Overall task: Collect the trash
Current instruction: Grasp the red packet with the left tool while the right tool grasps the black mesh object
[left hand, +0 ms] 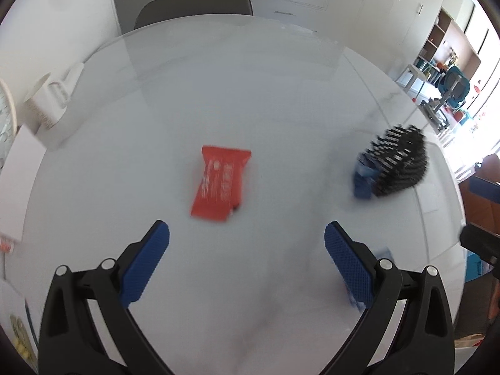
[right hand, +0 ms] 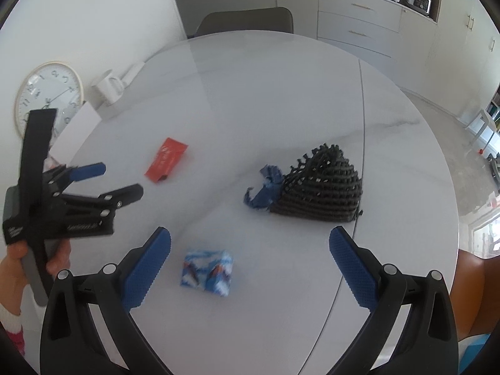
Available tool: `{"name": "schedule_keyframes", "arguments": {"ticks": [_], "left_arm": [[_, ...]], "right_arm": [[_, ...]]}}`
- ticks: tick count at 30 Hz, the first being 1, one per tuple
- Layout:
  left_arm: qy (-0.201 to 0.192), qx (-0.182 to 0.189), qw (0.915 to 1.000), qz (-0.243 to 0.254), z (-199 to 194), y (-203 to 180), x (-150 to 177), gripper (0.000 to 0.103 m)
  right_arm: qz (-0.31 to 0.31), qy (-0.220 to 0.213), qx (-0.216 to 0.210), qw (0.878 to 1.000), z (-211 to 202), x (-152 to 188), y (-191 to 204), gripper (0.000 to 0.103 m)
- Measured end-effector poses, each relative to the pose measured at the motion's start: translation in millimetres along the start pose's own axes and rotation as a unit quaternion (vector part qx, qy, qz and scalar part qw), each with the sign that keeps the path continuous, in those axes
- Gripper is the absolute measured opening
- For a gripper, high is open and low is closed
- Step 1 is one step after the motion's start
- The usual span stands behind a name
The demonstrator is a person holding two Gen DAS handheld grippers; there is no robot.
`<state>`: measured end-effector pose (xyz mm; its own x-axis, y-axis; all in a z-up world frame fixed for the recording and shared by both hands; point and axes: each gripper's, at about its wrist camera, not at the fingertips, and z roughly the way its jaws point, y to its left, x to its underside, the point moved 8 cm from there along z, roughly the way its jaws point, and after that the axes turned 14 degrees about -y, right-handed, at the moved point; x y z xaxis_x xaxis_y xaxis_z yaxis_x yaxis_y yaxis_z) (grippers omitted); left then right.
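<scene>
A red wrapper [left hand: 220, 183] lies flat on the white round table [left hand: 250, 93], just ahead of my open left gripper [left hand: 247, 234]. From the right wrist the same red wrapper [right hand: 166, 159] shows at mid-left, with the left gripper [right hand: 122, 179] open beside it, held by a hand [right hand: 18, 262]. A blue and white packet [right hand: 207, 271] sits between the fingers of my open right gripper [right hand: 250, 240], touching neither. A crumpled dark blue wrapper [right hand: 264, 189] pokes from a black net bag [right hand: 322, 187], which also appears as the black net bag [left hand: 400, 162] at right.
A white mug [right hand: 109, 89] and a round wall clock [right hand: 48, 93] stand at the table's left edge, next to white paper [left hand: 15, 172]. A grey chair [right hand: 247, 20] is tucked in at the far side. Cabinets line the back wall.
</scene>
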<state>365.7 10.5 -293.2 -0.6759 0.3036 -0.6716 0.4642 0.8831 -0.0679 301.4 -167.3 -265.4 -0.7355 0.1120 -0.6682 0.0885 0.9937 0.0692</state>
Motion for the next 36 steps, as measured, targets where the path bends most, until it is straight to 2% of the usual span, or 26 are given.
{"name": "schedule_keyframes", "arguments": {"ticks": [4,9,13,15,17,18,21,27,34,36], "left_arm": [[0.009,0.005,0.9999,0.007,40,4,-8,0.093],[0.032,0.012,0.9993,0.017,79,6,-8,0.081],[0.046,0.023,0.9986,0.011,99,6,-7,0.062],[0.040,0.019,0.9989,0.017,101,5,-9,0.058],[0.038,0.020,0.9987,0.026,104,3,-10,0.043],[0.037,0.019,0.9987,0.029,105,2,-11,0.041],[0.040,0.027,0.9986,0.023,106,-1,-12,0.041],[0.032,0.011,0.9987,0.036,101,-3,-11,0.039],[0.031,0.009,0.9991,0.027,98,-3,-11,0.039],[0.033,0.012,0.9991,0.025,100,-2,-11,0.039]], "right_arm": [[0.011,0.008,0.016,1.000,21,-3,-18,0.101],[0.028,0.009,0.032,0.999,38,-7,-39,0.101],[0.033,0.012,0.041,0.999,47,-8,-49,0.101],[0.035,0.013,0.043,0.998,50,-7,-53,0.101],[0.039,0.011,0.044,0.998,52,-7,-56,0.101],[0.039,0.010,0.044,0.998,53,-7,-58,0.101],[0.038,0.014,0.045,0.998,58,-6,-62,0.101],[0.031,0.006,0.046,0.998,64,-13,-74,0.101],[0.038,0.016,0.033,0.999,88,-20,-85,0.100],[0.038,0.029,0.024,0.999,94,-17,-85,0.085]]}}
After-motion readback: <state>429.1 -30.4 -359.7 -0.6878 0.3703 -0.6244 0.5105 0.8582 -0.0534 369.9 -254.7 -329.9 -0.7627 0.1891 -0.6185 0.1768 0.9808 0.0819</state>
